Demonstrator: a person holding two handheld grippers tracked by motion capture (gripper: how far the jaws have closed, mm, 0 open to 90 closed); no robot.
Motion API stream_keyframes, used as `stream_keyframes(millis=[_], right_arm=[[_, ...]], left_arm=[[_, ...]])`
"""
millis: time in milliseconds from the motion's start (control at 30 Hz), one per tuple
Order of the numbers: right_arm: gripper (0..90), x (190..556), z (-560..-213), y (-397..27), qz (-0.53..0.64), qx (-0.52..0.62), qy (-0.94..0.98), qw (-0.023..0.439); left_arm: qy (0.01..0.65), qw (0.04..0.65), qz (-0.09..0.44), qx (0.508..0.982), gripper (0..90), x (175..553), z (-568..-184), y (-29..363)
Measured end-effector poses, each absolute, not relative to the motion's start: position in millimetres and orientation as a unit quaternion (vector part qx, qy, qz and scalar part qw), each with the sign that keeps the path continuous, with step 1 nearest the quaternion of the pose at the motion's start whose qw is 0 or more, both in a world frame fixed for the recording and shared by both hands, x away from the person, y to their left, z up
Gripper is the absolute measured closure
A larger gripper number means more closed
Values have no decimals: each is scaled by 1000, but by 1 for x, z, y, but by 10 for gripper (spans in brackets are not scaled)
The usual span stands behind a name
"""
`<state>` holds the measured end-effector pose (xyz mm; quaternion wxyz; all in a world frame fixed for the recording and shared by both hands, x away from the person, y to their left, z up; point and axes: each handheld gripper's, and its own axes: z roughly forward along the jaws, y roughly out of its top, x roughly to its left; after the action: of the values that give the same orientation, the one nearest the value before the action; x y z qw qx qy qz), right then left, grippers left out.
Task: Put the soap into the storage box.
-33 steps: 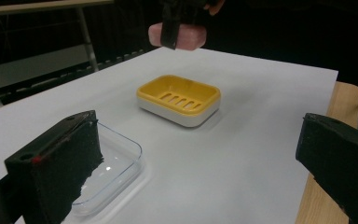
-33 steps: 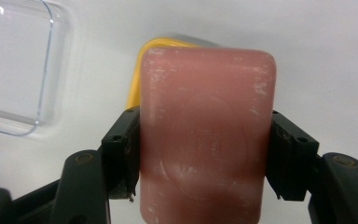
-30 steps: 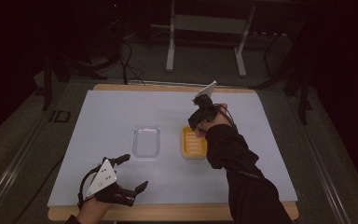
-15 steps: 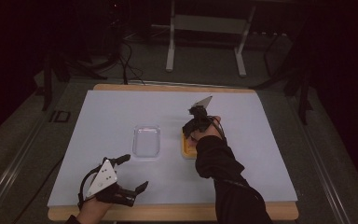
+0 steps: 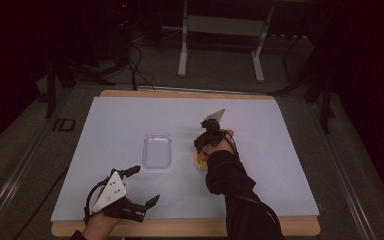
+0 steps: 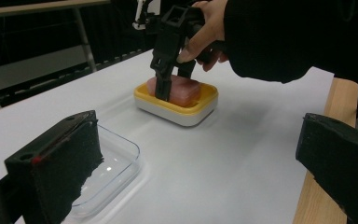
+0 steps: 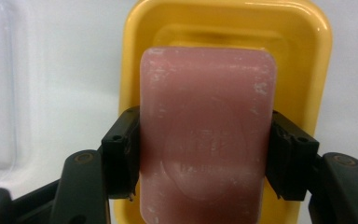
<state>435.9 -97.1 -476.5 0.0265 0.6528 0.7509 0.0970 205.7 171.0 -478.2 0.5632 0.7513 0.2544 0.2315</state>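
A pink soap bar (image 7: 207, 135) lies in a yellow soap dish (image 7: 233, 28) right of the table's middle. My right gripper (image 7: 207, 154) points down into the dish, its jaws pressed against both long sides of the bar. From the left gripper view, the right gripper (image 6: 168, 79) stands upright over the soap bar (image 6: 186, 89) and dish (image 6: 182, 112). In the high view the right gripper (image 5: 207, 142) and hand cover most of the dish (image 5: 198, 162). My left gripper (image 5: 145, 185) rests open near the front edge, holding nothing, jaws wide apart (image 6: 198, 168).
A clear plastic tray (image 5: 158, 151) lies flat left of the dish, close to my left jaw (image 6: 112, 163). A white sheet (image 5: 105, 130) covers the wooden table, whose front edge (image 6: 326, 154) is bare wood. Metal stand legs (image 5: 182, 55) rise beyond the far edge.
My right gripper has come down and toward the near left, from beyond the dish onto it, and now clamps the soap bar. The left gripper has not moved.
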Motion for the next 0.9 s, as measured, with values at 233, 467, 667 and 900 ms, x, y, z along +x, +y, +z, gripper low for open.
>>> stream_keyframes(millis=[233, 467, 667, 900], right_arm=[[372, 437, -482, -98, 90, 655, 750, 21], [367, 438, -486, -99, 85, 656, 750, 16], [352, 440, -473, -98, 97, 654, 750, 24], [337, 442, -452, -99, 92, 632, 768, 51]], left_arm=[[252, 563, 230, 753, 4, 206, -478, 170], [251, 560, 230, 755, 3, 206, -478, 170], [250, 560, 230, 756, 3, 206, -478, 170], [249, 560, 230, 756, 4, 206, -478, 170]])
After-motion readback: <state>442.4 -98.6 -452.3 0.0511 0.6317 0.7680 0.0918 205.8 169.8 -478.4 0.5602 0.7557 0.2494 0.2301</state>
